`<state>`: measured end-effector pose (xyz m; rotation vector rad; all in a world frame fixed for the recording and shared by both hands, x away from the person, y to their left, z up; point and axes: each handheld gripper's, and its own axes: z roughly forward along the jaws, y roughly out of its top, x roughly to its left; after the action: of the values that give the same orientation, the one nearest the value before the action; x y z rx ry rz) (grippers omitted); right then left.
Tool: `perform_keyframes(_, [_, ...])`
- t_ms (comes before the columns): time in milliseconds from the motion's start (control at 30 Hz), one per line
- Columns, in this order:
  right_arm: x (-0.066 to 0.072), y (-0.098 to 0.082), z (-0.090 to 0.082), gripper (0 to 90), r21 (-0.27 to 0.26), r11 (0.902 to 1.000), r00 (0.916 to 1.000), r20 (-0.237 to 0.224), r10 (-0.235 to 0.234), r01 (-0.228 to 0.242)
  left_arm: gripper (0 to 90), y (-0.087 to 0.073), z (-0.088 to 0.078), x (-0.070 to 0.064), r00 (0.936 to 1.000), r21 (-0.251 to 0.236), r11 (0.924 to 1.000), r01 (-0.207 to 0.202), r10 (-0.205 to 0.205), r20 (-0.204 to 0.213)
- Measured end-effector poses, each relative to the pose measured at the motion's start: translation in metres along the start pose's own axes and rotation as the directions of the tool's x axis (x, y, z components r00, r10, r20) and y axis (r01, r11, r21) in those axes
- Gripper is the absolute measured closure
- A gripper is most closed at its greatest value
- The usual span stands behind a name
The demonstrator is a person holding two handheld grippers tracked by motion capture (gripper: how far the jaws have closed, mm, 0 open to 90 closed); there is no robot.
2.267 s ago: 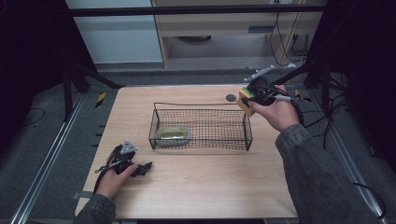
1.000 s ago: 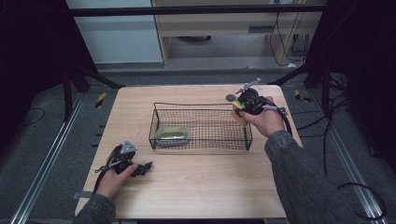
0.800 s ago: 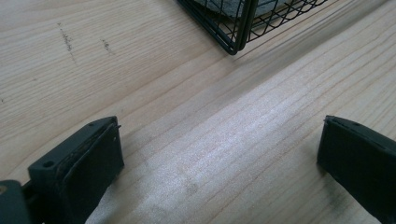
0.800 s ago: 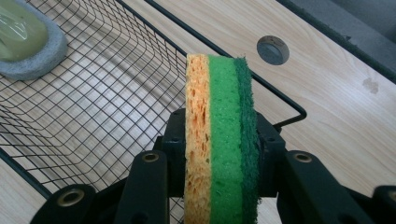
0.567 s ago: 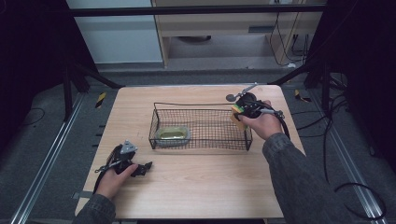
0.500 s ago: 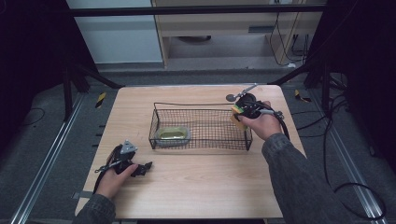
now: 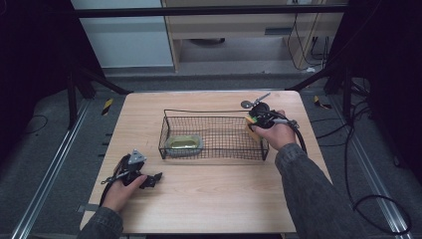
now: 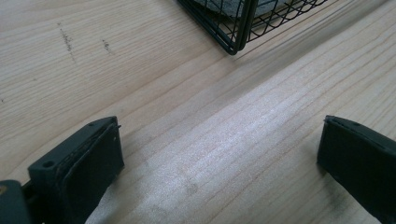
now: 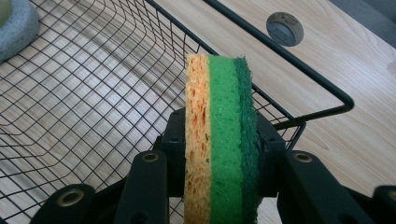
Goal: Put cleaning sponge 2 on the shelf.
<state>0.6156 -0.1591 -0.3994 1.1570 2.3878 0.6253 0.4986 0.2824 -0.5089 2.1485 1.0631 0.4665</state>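
Note:
My right gripper (image 7: pixel 255 124) is shut on a sponge (image 9: pixel 220 140) with a yellow, a light green and a dark green scouring layer, held on edge. It hangs inside the right end of a black wire basket (image 7: pixel 214 111), just within the rim (image 9: pixel 280 51). A second sponge (image 7: pixel 183 144), yellowish on a pale pad, lies in the basket's left end; a pale corner of it (image 9: pixel 14 21) shows in the right gripper view. My left gripper (image 7: pixel 149 180) rests on the table at the front left, jaws wide open with bare wood between the pads (image 8: pixel 88 163).
The wooden table (image 7: pixel 209 199) has a round cable hole (image 9: pixel 284 28) just beyond the basket's far right corner. A basket corner (image 8: pixel 236 28) stands a little ahead of the left gripper. Cables trail off the table's right side.
My right hand has carried the sponge from beyond the basket's far right corner leftward and down into the basket's right end. The left hand has stayed put.

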Motion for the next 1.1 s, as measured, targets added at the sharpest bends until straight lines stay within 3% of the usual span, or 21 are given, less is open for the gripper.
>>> perform_keyframes(833, [0.001,-0.005,0.021,64.8,0.03,0.9996,0.9999,0.01,0.002,-0.002,0.0,0.0,0.0,0.001,1.0,0.004,1.0,-0.006,0.006,0.001])
perform_keyframes(1100, [0.002,-0.004,0.02,59.1,0.024,0.9997,0.9998,0.017,0.007,-0.008,0.0,0.0,0.0,0.001,1.0,0.005,1.0,-0.007,0.007,0.002])
